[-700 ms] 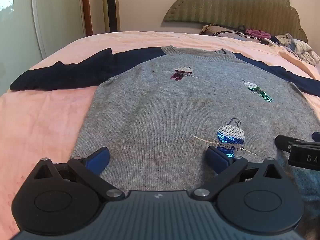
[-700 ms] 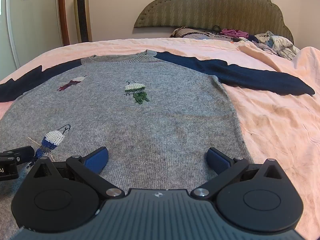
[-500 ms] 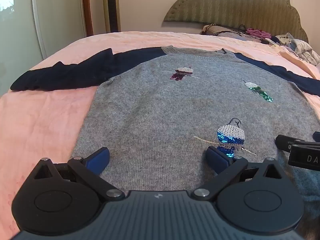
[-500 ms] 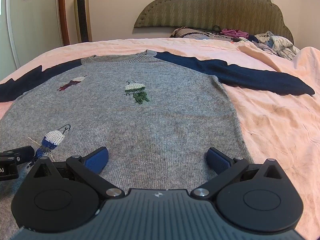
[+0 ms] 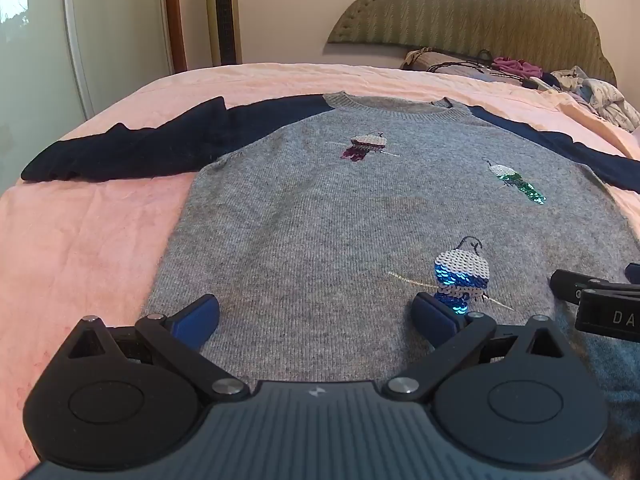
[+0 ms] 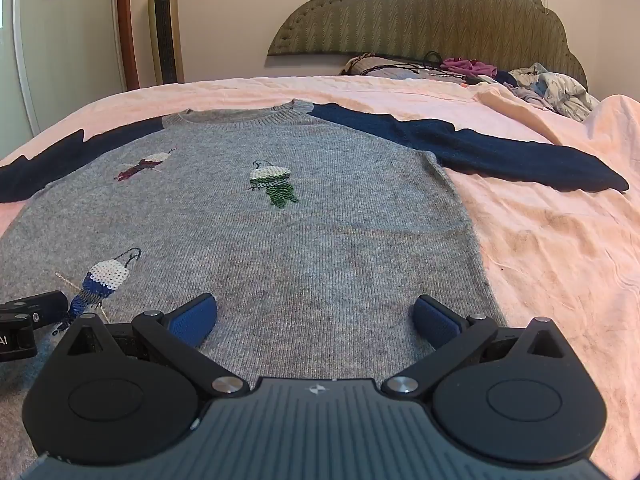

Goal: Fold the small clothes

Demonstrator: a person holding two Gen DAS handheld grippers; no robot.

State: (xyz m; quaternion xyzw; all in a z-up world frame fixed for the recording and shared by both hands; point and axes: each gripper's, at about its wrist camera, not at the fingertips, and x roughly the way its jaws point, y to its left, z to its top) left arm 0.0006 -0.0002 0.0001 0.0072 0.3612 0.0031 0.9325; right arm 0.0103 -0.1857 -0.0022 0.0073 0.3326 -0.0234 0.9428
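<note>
While both tongs, left (image 5: 316, 314) and right (image 6: 316, 314), gape empty, one sweater (image 5: 360, 216) shows three sequin birds.

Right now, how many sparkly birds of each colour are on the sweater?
Purple bird: 1
Green bird: 1
Blue bird: 1
Total: 3 birds on the sweater

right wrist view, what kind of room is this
Most likely a bedroom: the sweater lies on a bed with a pink sheet, a padded headboard stands against the wall, and loose clothes pile near it.
</note>
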